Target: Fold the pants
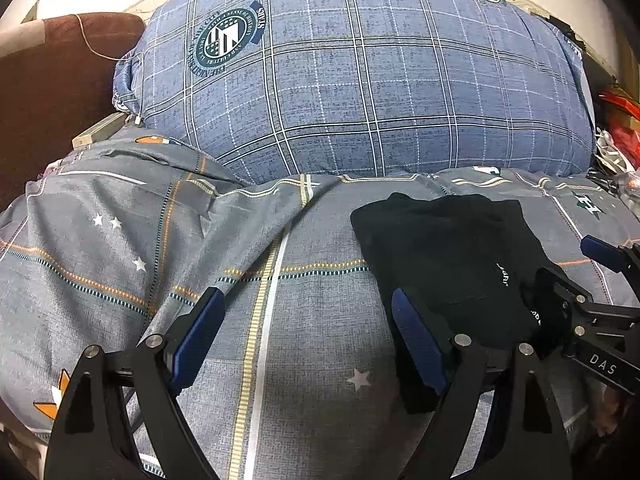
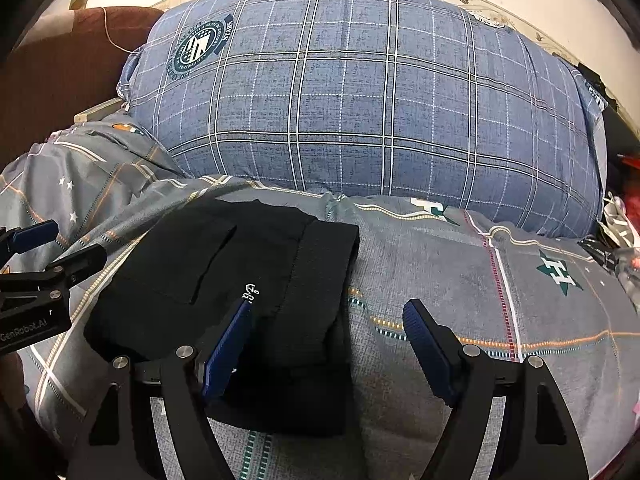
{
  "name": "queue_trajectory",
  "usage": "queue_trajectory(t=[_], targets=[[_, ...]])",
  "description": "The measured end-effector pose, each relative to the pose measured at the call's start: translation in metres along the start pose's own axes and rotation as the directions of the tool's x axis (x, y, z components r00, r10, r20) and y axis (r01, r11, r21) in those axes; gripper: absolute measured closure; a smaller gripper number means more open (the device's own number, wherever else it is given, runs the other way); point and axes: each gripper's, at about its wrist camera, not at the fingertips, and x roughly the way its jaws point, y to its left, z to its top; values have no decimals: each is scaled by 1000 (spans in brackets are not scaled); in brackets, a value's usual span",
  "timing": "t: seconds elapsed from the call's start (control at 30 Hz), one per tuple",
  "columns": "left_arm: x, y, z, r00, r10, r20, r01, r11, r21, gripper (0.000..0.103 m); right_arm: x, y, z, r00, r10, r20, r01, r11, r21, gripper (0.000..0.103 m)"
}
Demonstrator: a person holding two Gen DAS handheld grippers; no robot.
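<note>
Black, matte cloth is what you have before you: the pants point(image 2: 224, 300), folded into a flat, thick rectangle, lie on the grey printed bedsheet point(image 1: 280, 320) in front of a puffy blue checked pillow point(image 1: 360, 80). Your left tool point(image 1: 308, 312) is spread wide over bare sheet, just beside the pants. Your right tool point(image 2: 328, 320) is also spread, its left blue ribbed pad above the pants, pinching nothing.

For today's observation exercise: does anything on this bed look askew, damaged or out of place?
Nothing is damaged or spilled. The black pants lie folded in a compact bundle on the grey patterned bedsheet, which is wrinkled toward the blue plaid pillow. Both tongs are open, holding nothing.
</note>
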Motion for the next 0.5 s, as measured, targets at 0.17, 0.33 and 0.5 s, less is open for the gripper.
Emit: queue_trajectory(t=[0.17,0.33,0.5], targets=[[0,1,0,1000,-4,-4,4,1000,-8,17,0,2,-1,1000,1,0,-1,1000,-8,24],[0,3,1,1000,-19,-5,19,1000,-16,17,-1,2,-1,1000,1,3,-1,1000,-14,24],[0,5,1,1000,-29,-5,29,999,-27,17,-1,2,-1,1000,4,6,-3,1000,-14,24]])
